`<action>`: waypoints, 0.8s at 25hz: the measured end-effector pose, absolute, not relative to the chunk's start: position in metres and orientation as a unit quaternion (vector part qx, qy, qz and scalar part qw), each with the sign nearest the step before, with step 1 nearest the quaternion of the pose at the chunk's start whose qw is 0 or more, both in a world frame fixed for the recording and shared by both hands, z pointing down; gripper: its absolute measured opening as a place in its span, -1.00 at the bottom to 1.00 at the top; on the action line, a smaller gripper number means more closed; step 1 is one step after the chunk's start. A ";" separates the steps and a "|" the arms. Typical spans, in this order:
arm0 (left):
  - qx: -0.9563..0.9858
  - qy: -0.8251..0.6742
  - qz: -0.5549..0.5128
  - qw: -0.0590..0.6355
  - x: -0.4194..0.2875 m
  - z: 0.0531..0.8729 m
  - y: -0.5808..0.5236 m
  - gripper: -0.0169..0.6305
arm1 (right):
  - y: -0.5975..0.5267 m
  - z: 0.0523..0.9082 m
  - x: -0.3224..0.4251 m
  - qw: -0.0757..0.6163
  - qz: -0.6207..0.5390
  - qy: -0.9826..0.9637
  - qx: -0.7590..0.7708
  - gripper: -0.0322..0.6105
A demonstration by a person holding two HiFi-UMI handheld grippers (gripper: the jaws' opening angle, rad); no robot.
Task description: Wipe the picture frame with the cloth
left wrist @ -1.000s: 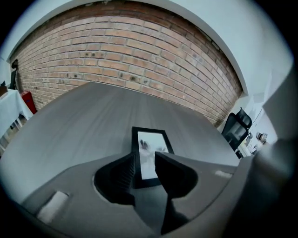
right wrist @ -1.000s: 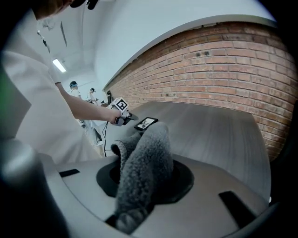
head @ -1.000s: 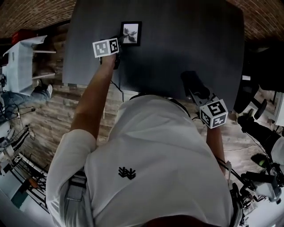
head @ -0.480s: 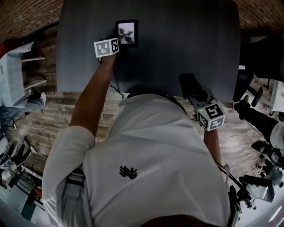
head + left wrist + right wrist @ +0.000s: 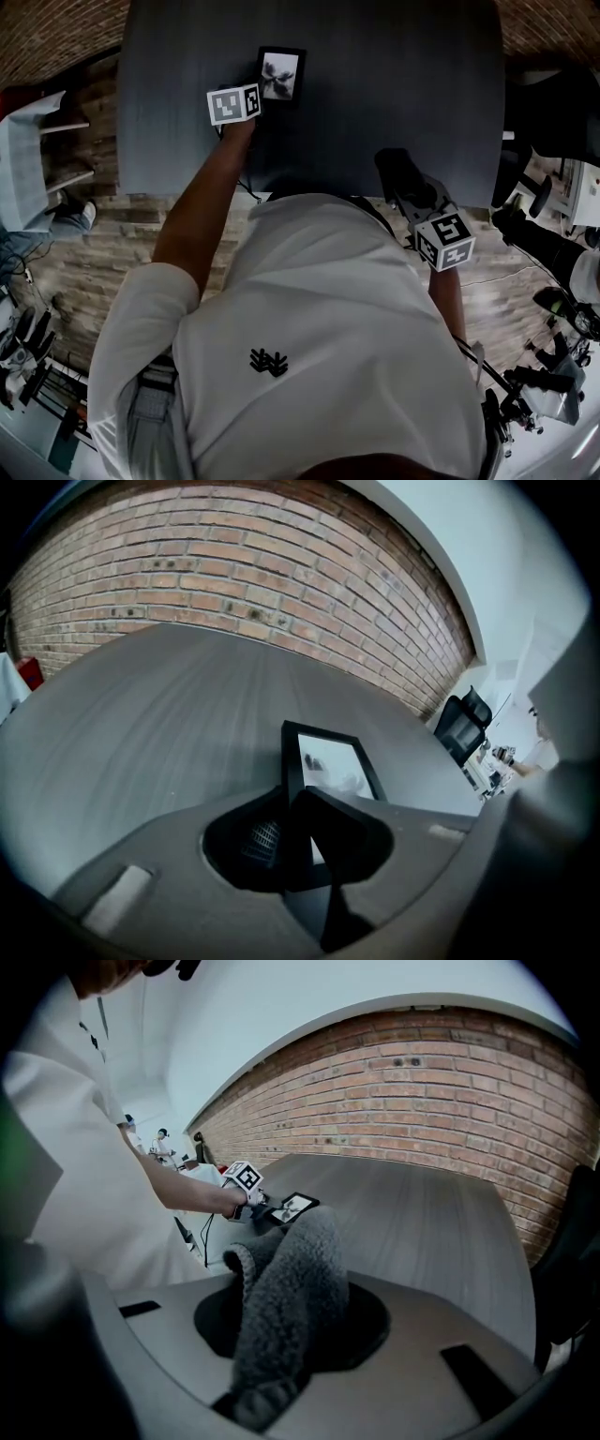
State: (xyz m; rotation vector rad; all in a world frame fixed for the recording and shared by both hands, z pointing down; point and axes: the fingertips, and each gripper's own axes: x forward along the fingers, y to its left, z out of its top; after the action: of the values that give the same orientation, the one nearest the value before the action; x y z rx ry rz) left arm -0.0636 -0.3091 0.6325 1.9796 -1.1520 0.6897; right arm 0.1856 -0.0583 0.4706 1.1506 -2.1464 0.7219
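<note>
Left side: the fingers of your left gripper (image 5: 291, 841) have just been closing, and the near left edge of the picture frame (image 5: 333, 761) stands between them. From the left gripper view they appear to have that edge pinched, one ribbed pad on the outer side and the other finger on the glass side. Judgement: the frame is now being steadied for wiping, so that step looks complete or nearly so.

Location of the work piece: the frame sits on the dark counter (image 5: 375, 84), toward its far left part, picture side up and facing the camera on your head. Whether it lies fully flat or is tipped up at the gripped edge cannot be told.

Right side: your right gripper (image 5: 281, 1335) has its fingers clamped on the grey cloth (image 5: 295, 1269), which bulges up thick out of the grip. It hangs over the near right edge of the counter – well apart from the frame. No wiping contact yet; the task proper has not begun.

Surroundings: brick wall (image 5: 234, 564) behind the counter, an office chair (image 5: 462, 726) off its far corner, a cable (image 5: 246, 183) hanging at the near edge under your left arm.

Obstructions: nothing shows on the counter between cloth and frame. The only thing likely to crowd the wipe is your own left gripper at the frame's corner – expect that corner to stay unwiped unless you re-grip.
</note>
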 end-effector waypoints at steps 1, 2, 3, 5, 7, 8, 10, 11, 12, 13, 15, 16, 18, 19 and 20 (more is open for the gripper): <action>0.773 -0.443 0.263 0.370 -0.061 0.631 -0.304 -0.72 | -0.058 0.470 0.185 0.297 0.269 -0.808 0.433 -0.62; 0.776 -0.438 0.258 0.374 -0.060 0.629 -0.298 -0.72 | -0.058 0.470 0.184 0.296 0.266 -0.809 0.433 -0.62; 0.780 -0.432 0.252 0.375 -0.058 0.626 -0.292 -0.72 | -0.058 0.470 0.182 0.296 0.263 -0.810 0.433 -0.62; 0.790 -0.420 0.243 0.374 -0.055 0.617 -0.279 -0.72 | -0.059 0.467 0.177 0.295 0.253 -0.813 0.433 -0.62; 0.801 -0.407 0.232 0.373 -0.050 0.605 -0.268 -0.72 | -0.066 0.462 0.172 0.294 0.239 -0.819 0.430 -0.62; 0.805 -0.400 0.227 0.374 -0.044 0.598 -0.263 -0.72 | -0.073 0.458 0.171 0.295 0.231 -0.823 0.427 -0.62; 0.814 -0.386 0.218 0.376 -0.030 0.584 -0.255 -0.72 | -0.090 0.447 0.174 0.299 0.208 -0.833 0.416 -0.62; 0.818 -0.379 0.215 0.376 -0.023 0.576 -0.251 -0.72 | -0.098 0.440 0.175 0.304 0.193 -0.838 0.409 -0.62; 0.823 -0.370 0.213 0.374 -0.017 0.569 -0.245 -0.72 | -0.106 0.434 0.173 0.310 0.177 -0.844 0.401 -0.62; 0.830 -0.361 0.209 0.371 -0.013 0.560 -0.237 -0.72 | -0.111 0.428 0.168 0.315 0.160 -0.850 0.391 -0.62; 0.842 -0.345 0.198 0.365 -0.012 0.545 -0.220 -0.72 | -0.119 0.417 0.148 0.328 0.123 -0.862 0.367 -0.62; 0.847 -0.339 0.190 0.363 -0.014 0.539 -0.212 -0.72 | -0.123 0.411 0.135 0.336 0.102 -0.868 0.352 -0.62; 0.855 -0.329 0.175 0.360 -0.022 0.527 -0.195 -0.72 | -0.127 0.403 0.101 0.360 0.055 -0.877 0.314 -0.62; 0.860 -0.323 0.170 0.357 -0.026 0.522 -0.186 -0.72 | -0.128 0.400 0.083 0.375 0.031 -0.878 0.294 -0.62; 0.865 -0.316 0.168 0.353 -0.031 0.516 -0.179 -0.72 | -0.128 0.400 0.065 0.393 0.008 -0.878 0.275 -0.62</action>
State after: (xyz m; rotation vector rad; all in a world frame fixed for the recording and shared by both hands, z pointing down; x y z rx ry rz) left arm -0.0305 -0.1789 0.5164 2.2368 -0.8164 0.4340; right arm 0.0648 -0.1278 0.4000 0.6978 -2.2274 0.0198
